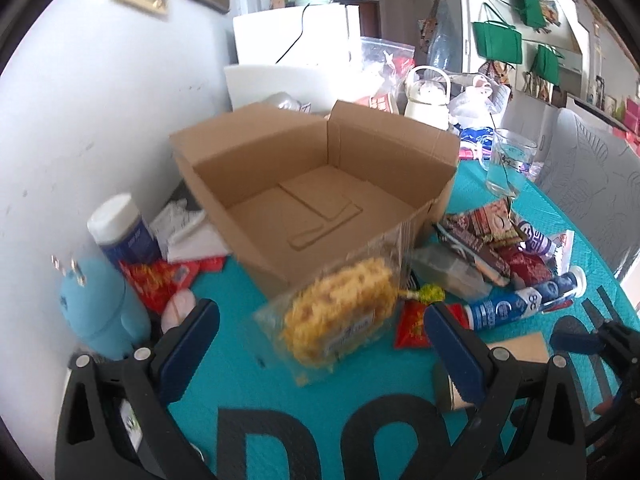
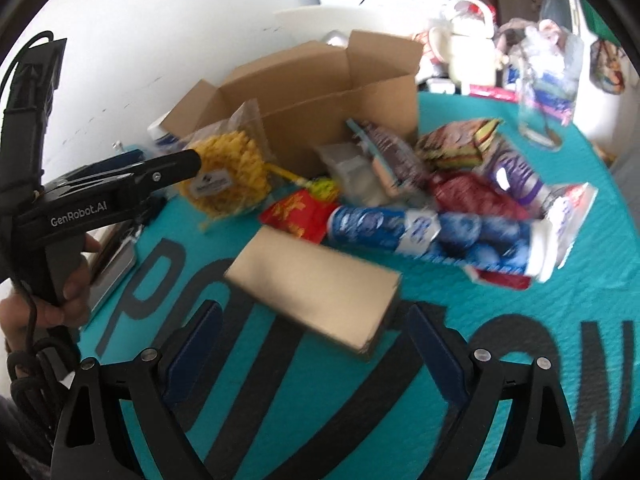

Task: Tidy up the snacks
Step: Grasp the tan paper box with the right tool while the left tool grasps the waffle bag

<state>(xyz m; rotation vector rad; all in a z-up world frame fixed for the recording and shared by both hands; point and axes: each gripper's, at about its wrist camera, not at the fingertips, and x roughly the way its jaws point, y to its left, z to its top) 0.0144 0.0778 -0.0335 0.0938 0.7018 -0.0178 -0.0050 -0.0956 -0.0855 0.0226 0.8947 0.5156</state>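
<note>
An open cardboard box (image 1: 316,188) stands empty on the teal table; it also shows in the right wrist view (image 2: 320,88). A clear bag of yellow snack (image 1: 340,312) lies in front of it, also in the right wrist view (image 2: 228,172). My left gripper (image 1: 320,344) is open, its jaws wide either side of the bag, just short of it. My right gripper (image 2: 312,340) is open, with a flat tan box (image 2: 316,280) lying just ahead of its jaws. A pile of snack packets (image 1: 500,248) and a blue tube (image 2: 436,232) lie right of the box.
A light blue bottle (image 1: 100,312), a white-capped jar (image 1: 120,228) and red packets (image 1: 160,280) sit at the left by the wall. A glass with a spoon (image 1: 508,160) and a cream kettle (image 1: 426,100) stand behind. The left gripper's body (image 2: 112,196) is at the left.
</note>
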